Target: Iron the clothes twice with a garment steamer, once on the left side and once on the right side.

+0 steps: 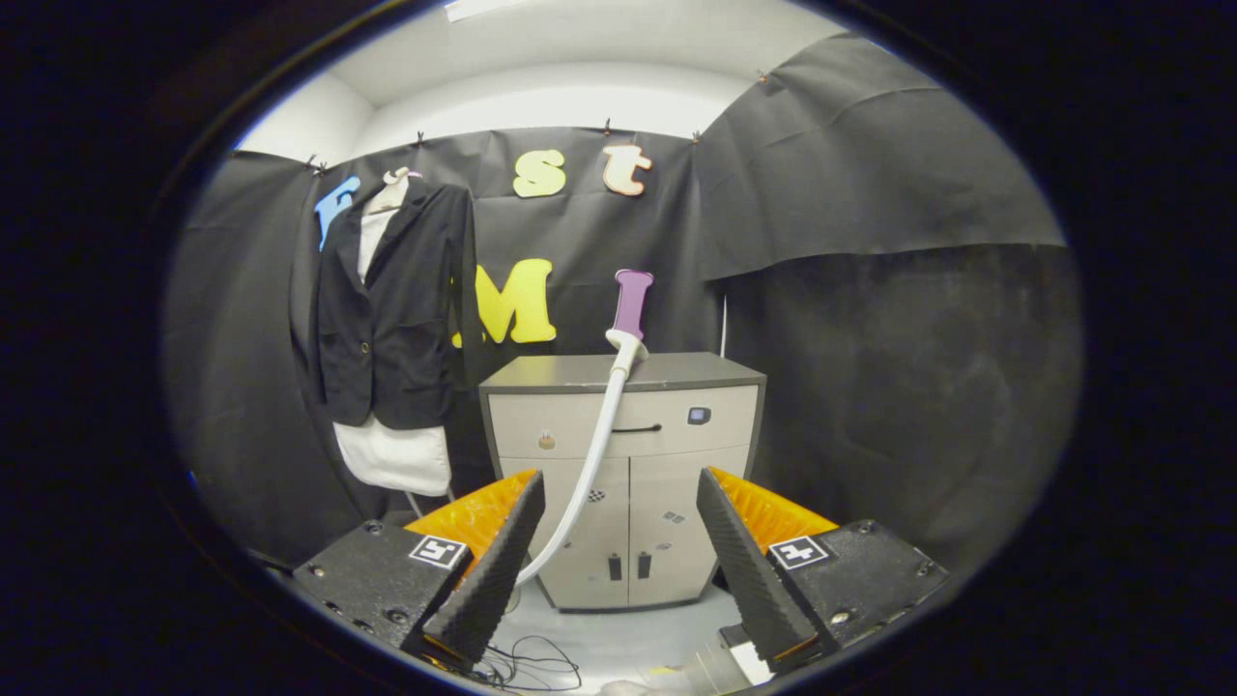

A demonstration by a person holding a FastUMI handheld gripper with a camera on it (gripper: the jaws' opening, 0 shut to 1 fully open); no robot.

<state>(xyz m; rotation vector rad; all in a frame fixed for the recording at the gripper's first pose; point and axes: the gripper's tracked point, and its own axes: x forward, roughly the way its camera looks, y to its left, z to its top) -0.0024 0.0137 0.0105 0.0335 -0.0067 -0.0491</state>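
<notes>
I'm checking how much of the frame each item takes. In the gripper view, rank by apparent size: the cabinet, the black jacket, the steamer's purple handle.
1. cabinet
2. black jacket
3. purple handle
All lie beyond the open fingers.

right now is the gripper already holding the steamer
No, the open gripper holds nothing; the steamer stands beyond its fingers on the cabinet.

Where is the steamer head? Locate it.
The steamer head stands upright on the cabinet, right of the hanging jacket, well beyond the open gripper.
</notes>
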